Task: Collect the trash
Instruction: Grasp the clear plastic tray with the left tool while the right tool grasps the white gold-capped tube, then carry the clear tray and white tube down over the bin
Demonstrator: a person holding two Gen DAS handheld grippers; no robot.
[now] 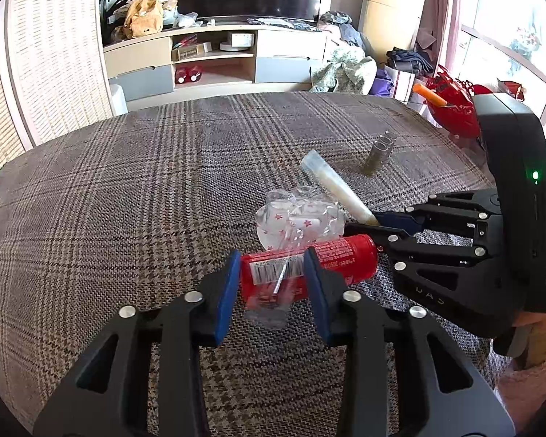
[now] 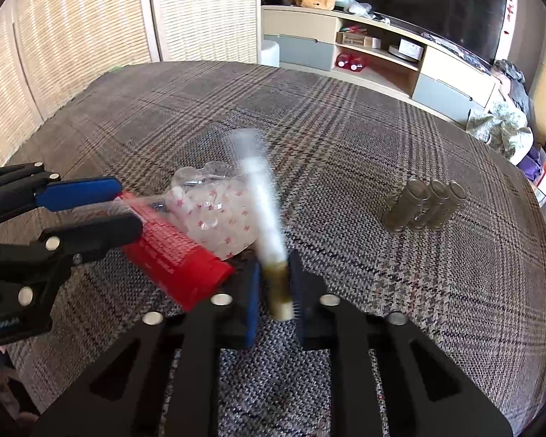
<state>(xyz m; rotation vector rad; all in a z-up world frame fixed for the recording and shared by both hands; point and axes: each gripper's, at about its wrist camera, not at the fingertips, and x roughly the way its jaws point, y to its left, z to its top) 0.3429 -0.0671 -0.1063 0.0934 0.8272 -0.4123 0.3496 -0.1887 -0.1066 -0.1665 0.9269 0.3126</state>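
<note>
My left gripper is shut on a clear plastic bag that holds a red can and a crumpled clear star-printed cup; the can lies between the blue pads. My right gripper is shut on the lower end of a long whitish tube, which points up and away and is motion-blurred. In the left wrist view the right gripper holds the tube just right of the bag. In the right wrist view the left gripper is at the left, on the red can.
Everything rests on a plaid-covered table. A cluster of three small grey-green tubes lies at the right, also seen in the left wrist view. A red basket stands beyond the table's right edge. A TV cabinet is behind.
</note>
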